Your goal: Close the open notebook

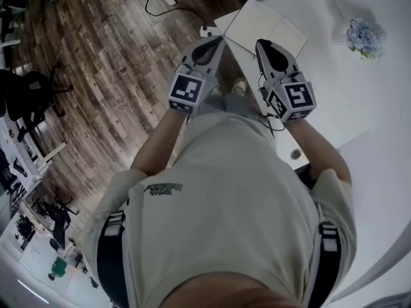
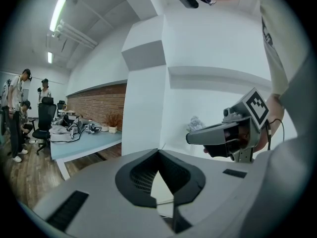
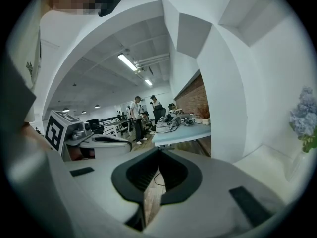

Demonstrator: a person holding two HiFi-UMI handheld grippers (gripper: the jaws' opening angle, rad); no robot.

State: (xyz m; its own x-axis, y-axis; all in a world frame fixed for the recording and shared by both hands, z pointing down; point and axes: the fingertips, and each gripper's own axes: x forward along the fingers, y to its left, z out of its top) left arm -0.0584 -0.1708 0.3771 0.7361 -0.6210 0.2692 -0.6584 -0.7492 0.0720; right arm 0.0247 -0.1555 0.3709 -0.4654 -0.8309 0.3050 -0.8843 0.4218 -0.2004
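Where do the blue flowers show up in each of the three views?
Head view: flowers at the top right, on the white table.
Left gripper view: flowers small and pale, right of centre, against the white wall.
Right gripper view: flowers at the right edge, mid-height.
Shared landmark: the brick wall, in both gripper views but not in the head view.

Bare worktop (image 1: 347,95) stretching right of the notebook (image 1: 263,24); flowers (image 1: 365,37) standing well apart near the far right edge.
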